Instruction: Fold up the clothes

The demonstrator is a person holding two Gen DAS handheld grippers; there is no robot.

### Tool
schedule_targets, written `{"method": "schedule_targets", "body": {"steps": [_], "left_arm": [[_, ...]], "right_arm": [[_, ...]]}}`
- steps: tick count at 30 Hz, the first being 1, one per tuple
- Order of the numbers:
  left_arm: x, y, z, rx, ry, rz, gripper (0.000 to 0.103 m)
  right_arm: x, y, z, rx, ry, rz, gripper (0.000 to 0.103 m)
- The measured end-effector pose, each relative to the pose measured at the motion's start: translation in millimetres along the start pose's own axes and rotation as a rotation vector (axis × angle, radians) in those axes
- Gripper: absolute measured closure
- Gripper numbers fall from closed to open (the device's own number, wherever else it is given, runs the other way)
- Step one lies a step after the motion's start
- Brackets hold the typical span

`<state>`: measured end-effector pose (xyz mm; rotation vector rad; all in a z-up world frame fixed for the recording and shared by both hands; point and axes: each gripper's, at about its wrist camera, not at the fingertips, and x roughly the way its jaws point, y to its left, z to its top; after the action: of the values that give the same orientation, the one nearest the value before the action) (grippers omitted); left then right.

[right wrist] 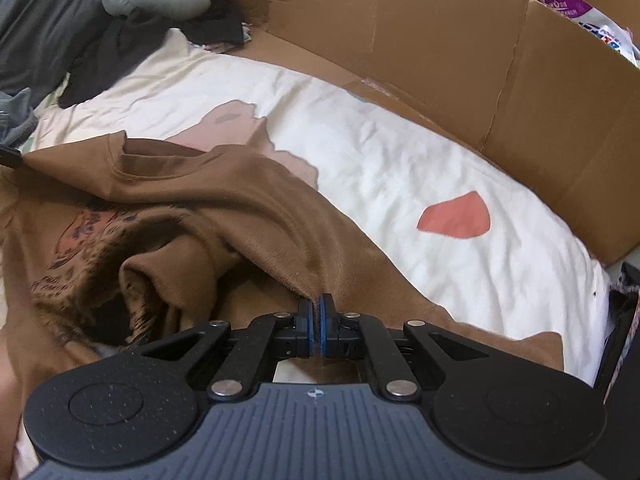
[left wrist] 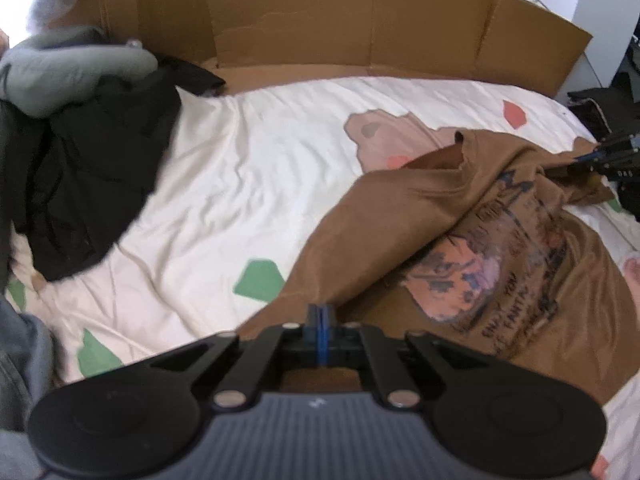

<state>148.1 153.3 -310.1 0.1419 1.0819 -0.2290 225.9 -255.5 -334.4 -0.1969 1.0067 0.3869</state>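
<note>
1. clothes here come down to one brown t-shirt (left wrist: pixel 472 216) with a printed graphic (left wrist: pixel 488 276), spread rumpled over the near right part of the cream bedsheet (left wrist: pixel 248 176), print side up and lying uneven, with a loose ridge of cloth thrown across its upper part.
2. behind the sheet a cardboard wall (left wrist: pixel 360 16) stands along the far edge, and a dark pile of clothes (left wrist: pixel 80 176) with a grey garment on top sits at the far left, well apart from the shirt.
3. my right gripper (right wrist: pixel 316 320) has its blue pads pressed together on a fold of the shirt's brown cloth, which rises taut from the pinch towards the bunched middle.
4. my left gripper (left wrist: pixel 320 322) also has its pads pressed together; the shirt's edge runs right up to the tips, so i judge it pinches that edge, though the cloth between the pads is barely visible.
5. i judge the step in hand to be either pulling the shirt out flat or carrying one side over in a fold; this view fits both.
6. whichever it is, the next move calls for both pinches to hold firm and travel together, keeping the cloth between them taut so it settles without fresh creases.
</note>
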Motion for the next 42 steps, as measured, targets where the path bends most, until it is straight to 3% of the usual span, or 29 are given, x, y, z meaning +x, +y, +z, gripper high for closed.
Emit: {"method": "schedule_targets", "body": {"steps": [24, 31, 37, 38, 40, 41, 42], "left_arm": [[49.9, -18.3, -63.0, -0.123, 0.144, -0.098, 0.103], [24.9, -4.3, -52.5, -0.129, 0.115, -0.122, 0.100], [0.3, 9.1, -28.9, -0.113, 0.067, -0.088, 0.094], [-1.9, 12.7, -25.0, -0.117, 0.057, -0.079, 0.093], [-3.7, 19.7, -18.3, -0.133, 0.042, -0.049, 0.084], [-3.4, 23.1, -15.5, -0.145, 0.037, -0.030, 0.080], [-2.9, 26.6, -12.6, -0.158, 0.032, -0.011, 0.080]], "right_arm": [[9.7, -2.7, -49.9, 0.156, 0.081, 0.131, 0.102], [-6.2, -16.8, -51.7, 0.251, 0.071, 0.190, 0.099], [-19.7, -45.1, -48.0, 0.322, -0.023, 0.138, 0.099], [-19.3, -50.8, -47.7, 0.334, -0.032, 0.125, 0.097], [-18.6, -62.1, -47.3, 0.356, -0.049, 0.097, 0.075], [-18.3, -67.8, -47.0, 0.368, -0.058, 0.084, 0.057], [-17.9, -73.5, -46.8, 0.379, -0.067, 0.070, 0.055]]}}
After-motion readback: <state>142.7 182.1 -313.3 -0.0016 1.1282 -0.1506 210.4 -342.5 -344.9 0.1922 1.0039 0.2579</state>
